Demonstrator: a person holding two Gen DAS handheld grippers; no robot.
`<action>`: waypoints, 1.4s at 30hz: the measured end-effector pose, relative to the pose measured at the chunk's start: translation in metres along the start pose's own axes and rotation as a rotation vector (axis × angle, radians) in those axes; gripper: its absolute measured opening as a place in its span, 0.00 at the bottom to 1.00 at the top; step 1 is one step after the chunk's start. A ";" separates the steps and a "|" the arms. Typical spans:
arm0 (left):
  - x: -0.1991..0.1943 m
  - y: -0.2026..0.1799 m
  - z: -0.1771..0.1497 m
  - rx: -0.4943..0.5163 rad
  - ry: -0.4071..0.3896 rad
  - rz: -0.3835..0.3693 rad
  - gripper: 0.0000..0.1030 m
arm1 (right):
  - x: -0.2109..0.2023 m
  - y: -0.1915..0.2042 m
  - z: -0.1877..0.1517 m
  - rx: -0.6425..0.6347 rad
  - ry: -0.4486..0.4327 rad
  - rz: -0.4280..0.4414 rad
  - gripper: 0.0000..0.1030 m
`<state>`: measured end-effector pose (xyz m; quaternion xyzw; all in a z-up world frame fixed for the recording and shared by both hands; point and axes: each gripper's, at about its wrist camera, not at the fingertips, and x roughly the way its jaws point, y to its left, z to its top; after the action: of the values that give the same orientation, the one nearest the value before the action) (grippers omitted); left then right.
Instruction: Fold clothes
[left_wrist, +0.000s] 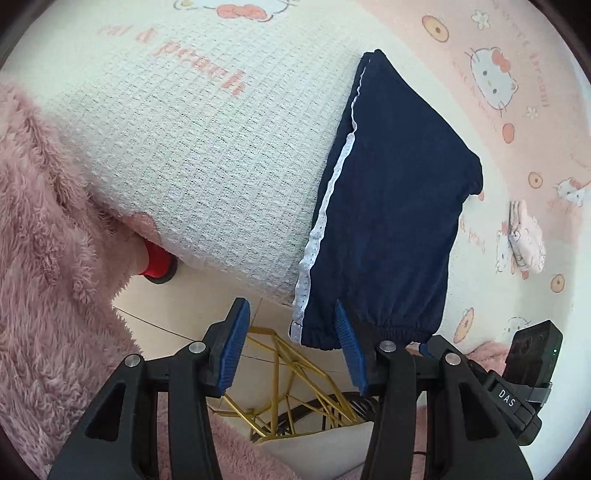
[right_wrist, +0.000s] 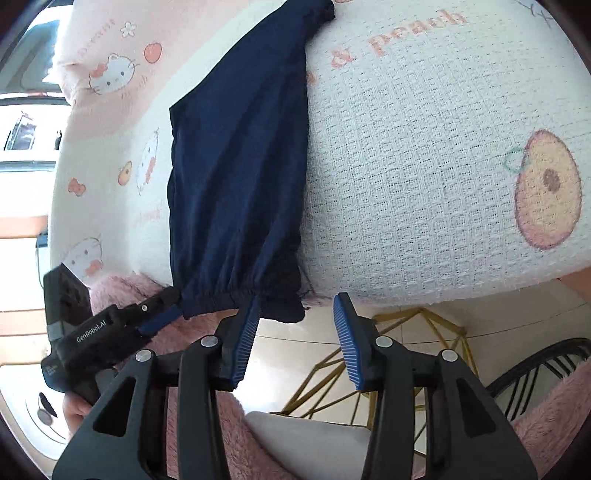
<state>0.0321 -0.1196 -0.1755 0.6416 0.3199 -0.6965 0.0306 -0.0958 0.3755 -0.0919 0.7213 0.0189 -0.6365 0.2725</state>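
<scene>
At the near tabletop edge, both grippers, left (left_wrist: 291, 345) and right (right_wrist: 297, 334), fingers released, should clamp the navy trousers' (left_wrist: 391, 206) elastic cuffs squarely before folding.

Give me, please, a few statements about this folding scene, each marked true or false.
1. The navy trousers have a white side stripe. True.
2. The trousers lie wholly on the cloth. False: their elastic cuff hangs past the cloth's near edge.
3. The right gripper is clamped on the cuff. False: its jaws stand apart with nothing pinched between the pads.
4. The cloth is printed with cartoon cats and peaches. True.
</scene>
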 end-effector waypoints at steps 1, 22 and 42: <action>0.001 0.002 -0.001 -0.017 0.012 -0.045 0.48 | -0.004 -0.004 0.000 0.001 -0.007 0.005 0.44; 0.018 0.006 -0.007 -0.049 0.041 -0.253 0.23 | -0.053 -0.082 -0.010 -0.092 0.035 0.085 0.10; -0.012 -0.014 -0.021 0.016 0.016 -0.249 0.15 | -0.159 -0.173 -0.026 -0.080 -0.028 0.111 0.08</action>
<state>0.0463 -0.1031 -0.1579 0.6028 0.3918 -0.6921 -0.0641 -0.1669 0.5842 -0.0073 0.7007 0.0005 -0.6293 0.3363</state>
